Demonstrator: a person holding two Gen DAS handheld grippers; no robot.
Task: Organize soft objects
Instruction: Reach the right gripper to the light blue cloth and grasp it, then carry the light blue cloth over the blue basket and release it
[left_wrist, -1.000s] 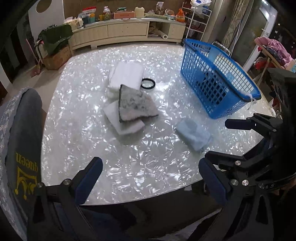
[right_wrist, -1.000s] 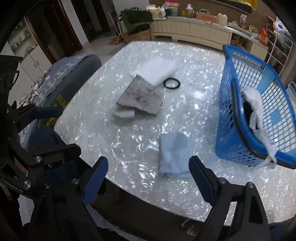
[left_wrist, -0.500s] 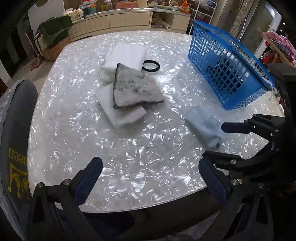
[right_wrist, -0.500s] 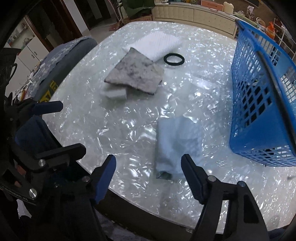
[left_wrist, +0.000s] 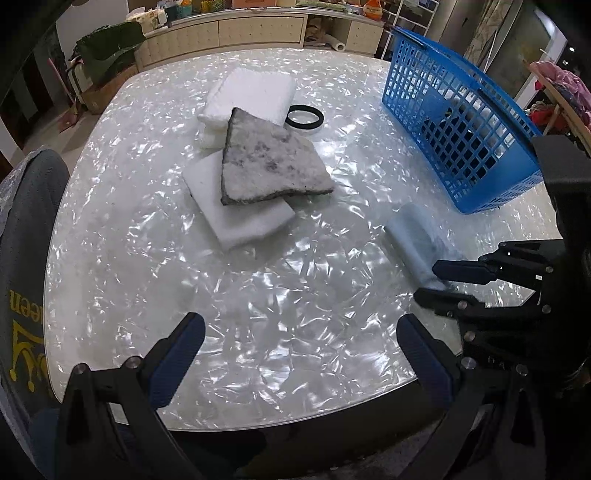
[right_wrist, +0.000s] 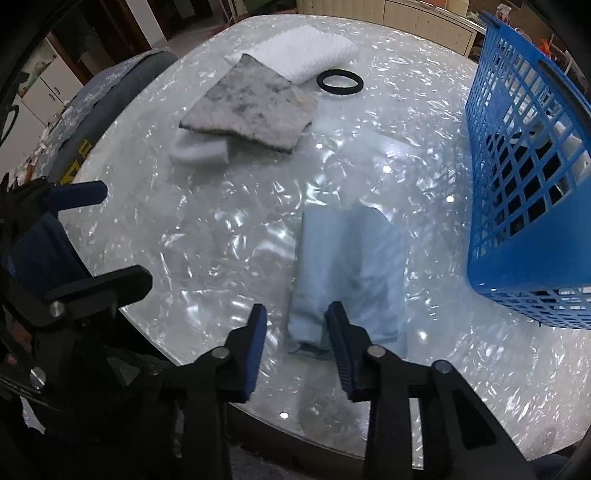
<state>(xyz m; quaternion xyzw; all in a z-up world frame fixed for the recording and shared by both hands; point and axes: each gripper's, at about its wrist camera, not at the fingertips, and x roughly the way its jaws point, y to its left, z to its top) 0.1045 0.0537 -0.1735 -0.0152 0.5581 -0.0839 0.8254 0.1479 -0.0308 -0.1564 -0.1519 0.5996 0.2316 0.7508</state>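
Observation:
A folded light blue cloth (right_wrist: 347, 273) lies on the pearly white table near its front edge; it also shows in the left wrist view (left_wrist: 417, 236). My right gripper (right_wrist: 297, 317) is partly open, its jaws astride the cloth's near left corner, low over the table. It also shows in the left wrist view (left_wrist: 428, 280). A grey mottled pad (left_wrist: 266, 162) lies on a white foam pad (left_wrist: 236, 214), with a white towel (left_wrist: 255, 92) behind. My left gripper (left_wrist: 299, 336) is open and empty over the table's front edge.
A blue plastic basket (right_wrist: 524, 177) stands at the right with white cloth inside; it also shows in the left wrist view (left_wrist: 461, 110). A black ring (right_wrist: 340, 81) lies by the towel. A grey chair back (left_wrist: 22, 236) is at the left. Cabinets line the far wall.
My right gripper has moved forward and down to the blue cloth and narrowed its jaws around the cloth's near corner. My left gripper has advanced a little over the table.

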